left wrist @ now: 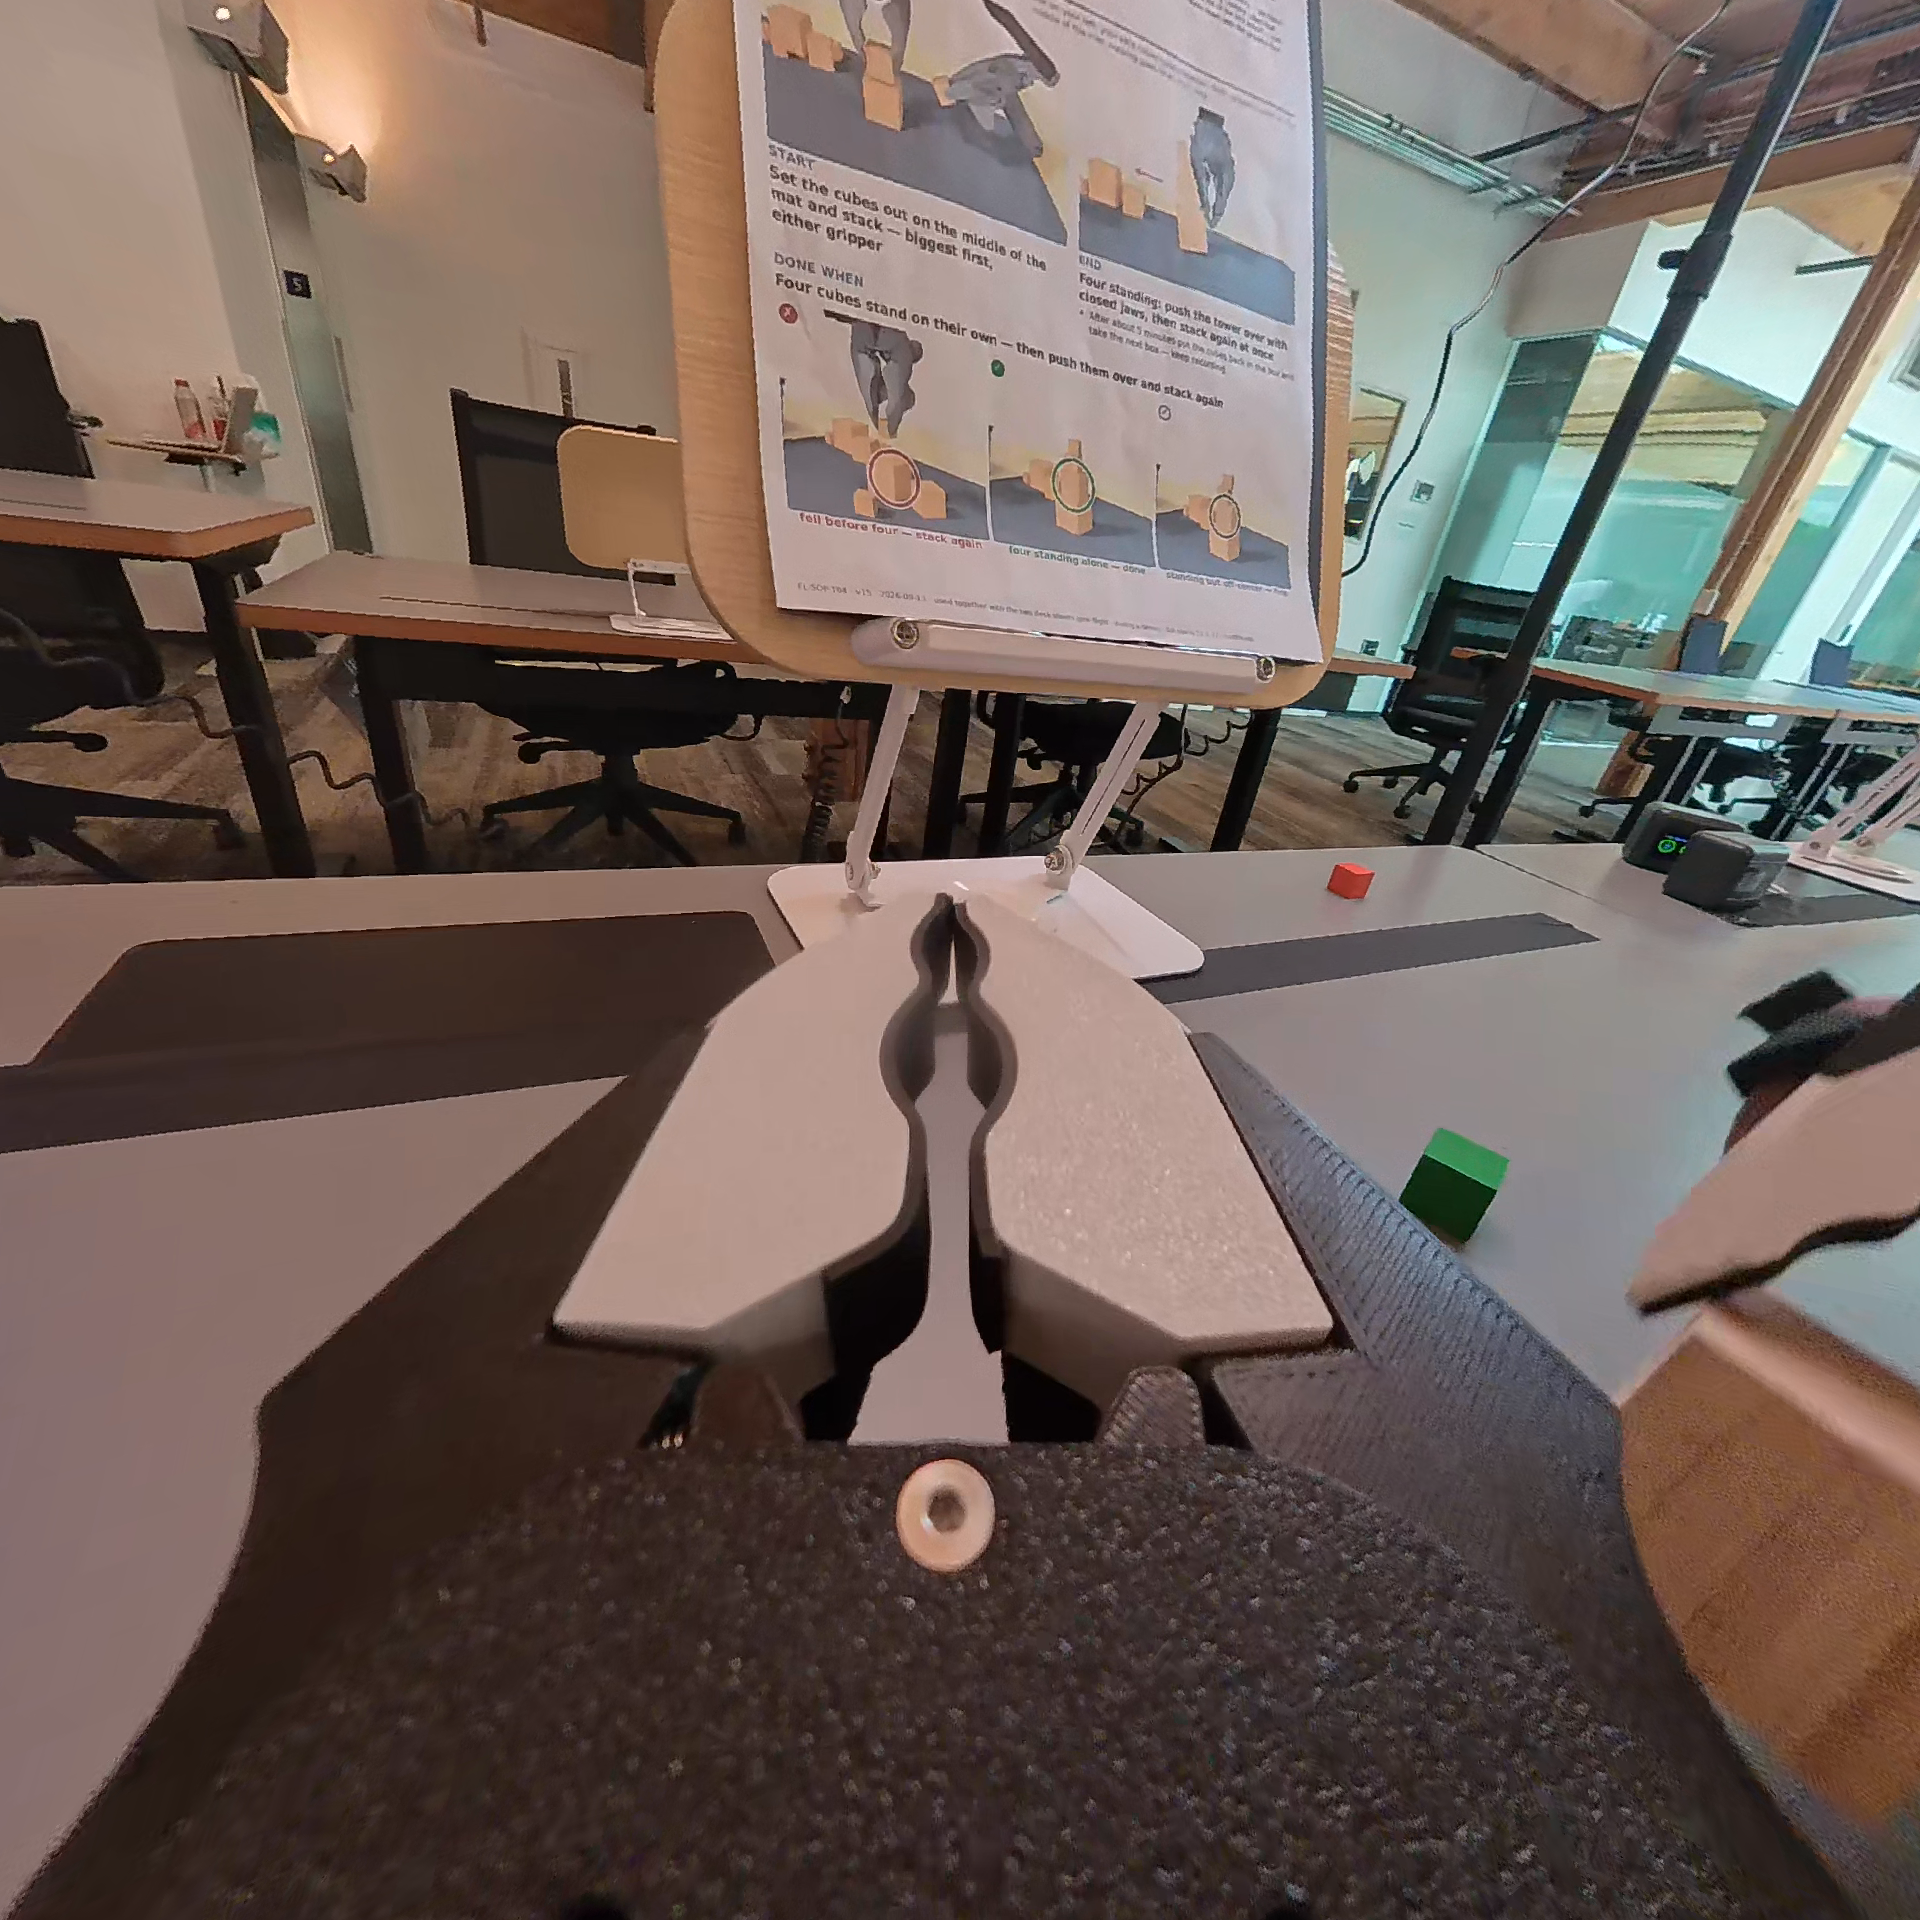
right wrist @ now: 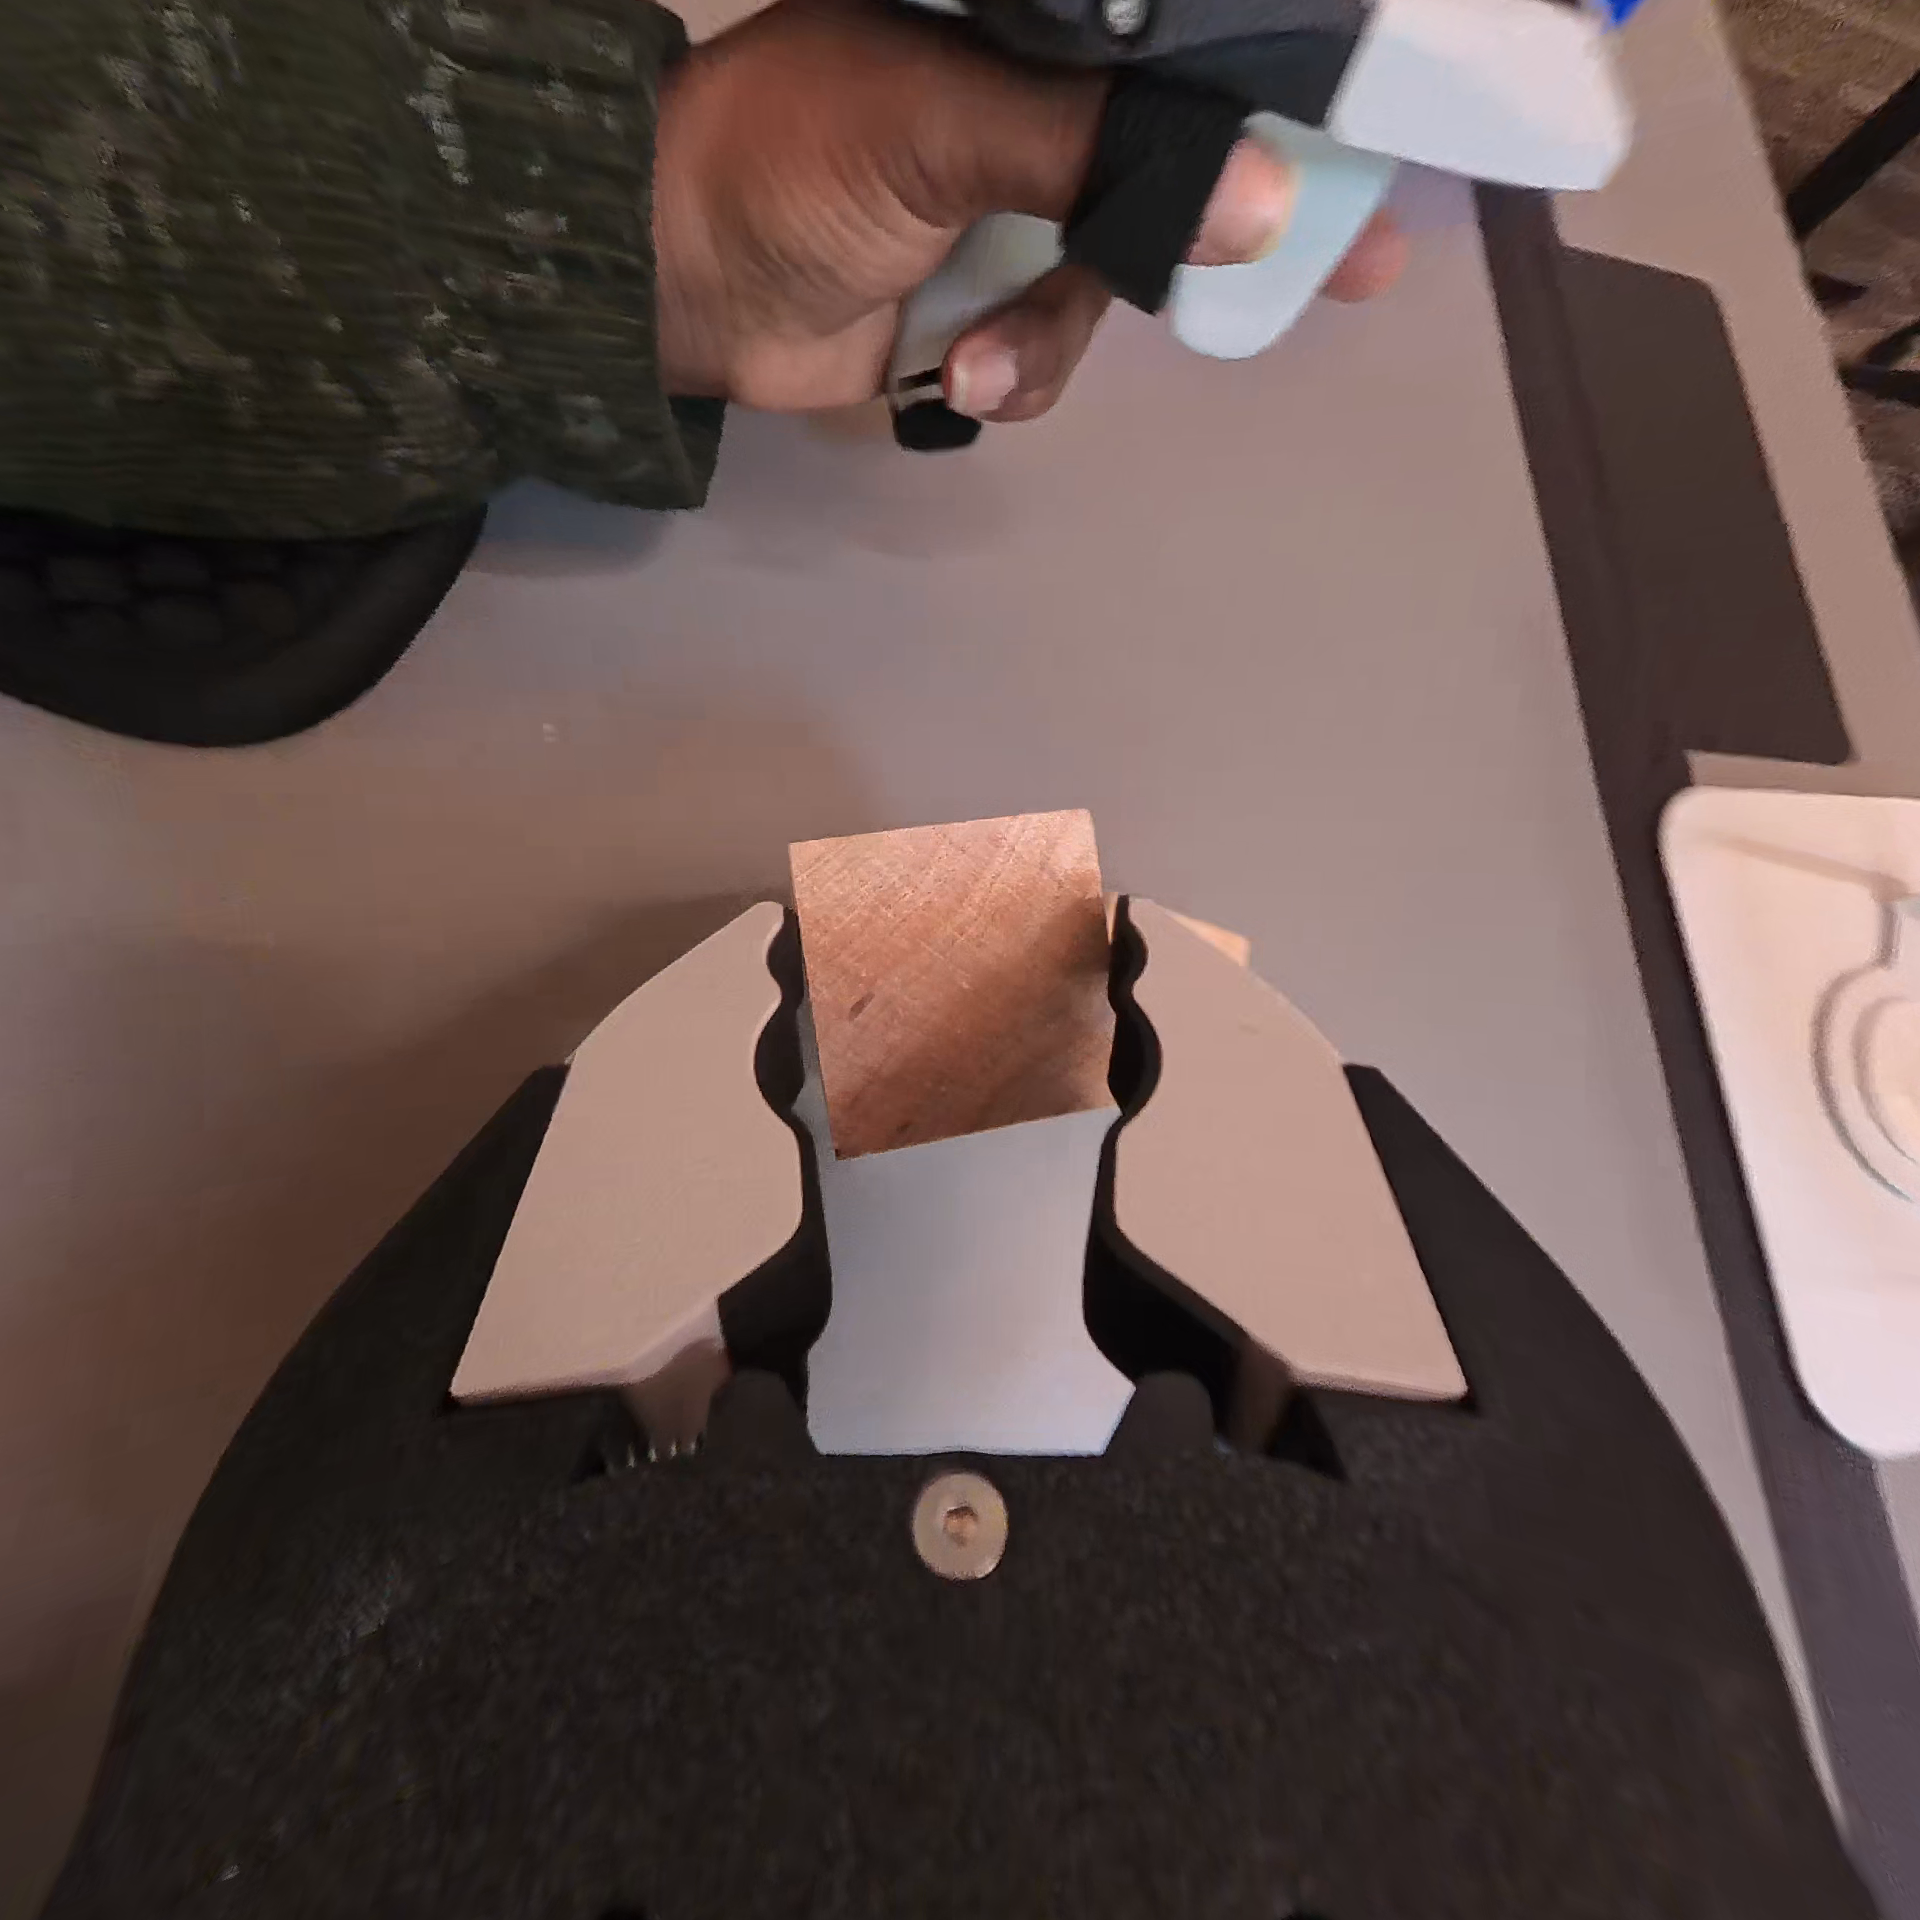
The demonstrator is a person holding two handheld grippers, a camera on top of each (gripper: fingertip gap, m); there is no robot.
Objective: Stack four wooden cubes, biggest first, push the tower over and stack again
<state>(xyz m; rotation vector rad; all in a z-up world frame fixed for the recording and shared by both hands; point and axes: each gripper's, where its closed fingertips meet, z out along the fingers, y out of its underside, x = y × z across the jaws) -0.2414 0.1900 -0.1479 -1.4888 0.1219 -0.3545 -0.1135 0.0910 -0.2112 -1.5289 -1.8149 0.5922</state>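
Wood cube (right wrist: 951, 982) clamped squarely in right gripper (right wrist: 948, 935); keep level. Left gripper (left wrist: 951, 925) closed, empty, green cube (left wrist: 1452, 1184) at 3 o'clock.

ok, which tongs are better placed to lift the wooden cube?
Right. The right tongs already straddle the wooden cube, fingers at both sides. The left tongs are shut, empty, pointing at the stand base.

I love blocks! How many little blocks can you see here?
3: a green cube and a red cube on the table, and a wooden cube between the right gripper fingers. Others may be hidden.
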